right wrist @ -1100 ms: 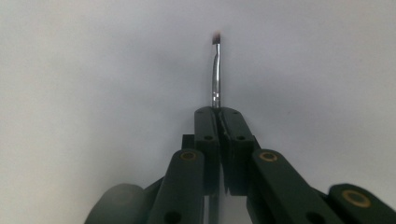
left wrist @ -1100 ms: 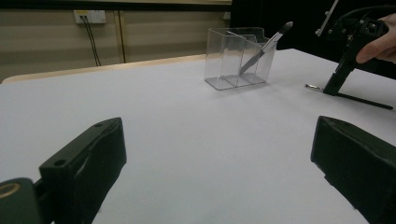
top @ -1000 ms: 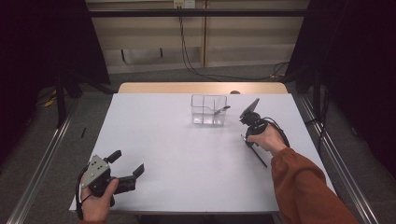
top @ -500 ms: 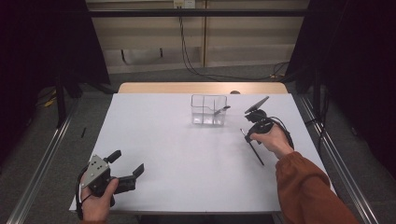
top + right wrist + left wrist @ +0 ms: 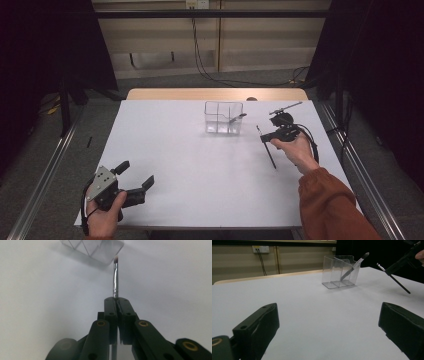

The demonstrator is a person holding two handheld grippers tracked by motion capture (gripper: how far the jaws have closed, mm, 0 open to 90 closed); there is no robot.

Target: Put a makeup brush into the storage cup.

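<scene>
Bristle tip [image 5: 116, 258] clear from right gripper [image 5: 117, 300], likely brush [image 5: 266, 147].

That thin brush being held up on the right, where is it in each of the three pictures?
High view: the thin brush slants right of centre, clamped in the right gripper.
Left gripper view: upper right, slanting above the table.
Right gripper view: centre, sticking up from the shut jaws.
Shared landmark: the clear organizer, near the bristle end.
</scene>
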